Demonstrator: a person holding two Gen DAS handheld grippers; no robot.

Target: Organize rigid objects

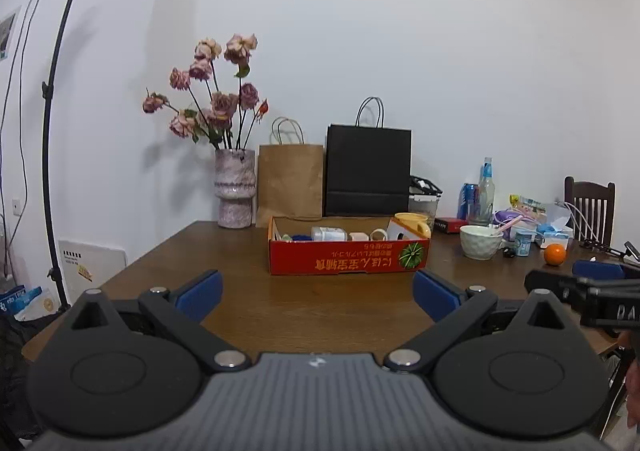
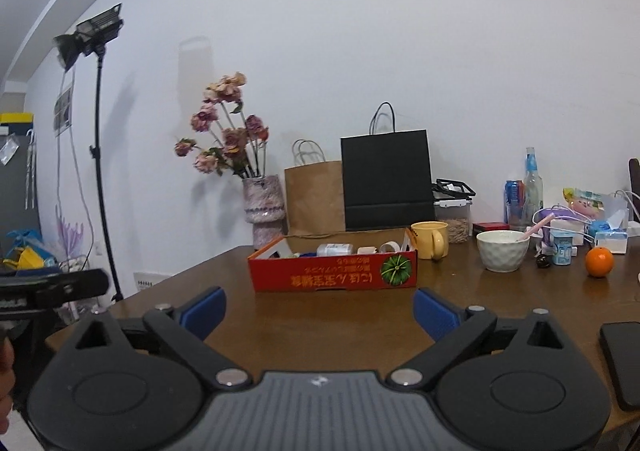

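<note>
Left gripper (image 1: 318, 293) agape | wooden table (image 1: 248, 311) | white wall (image 1: 400, 51)

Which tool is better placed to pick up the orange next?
Likely right. The orange lies on the table's right side, nearer the open right tool; the open left tool faces the red box.

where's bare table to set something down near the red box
Bare wood runs between the red box and both open claws, left claw and right claw, and left of the box up to the vase. Crowded to the right: white bowl, orange, bottles, cartons.
</note>
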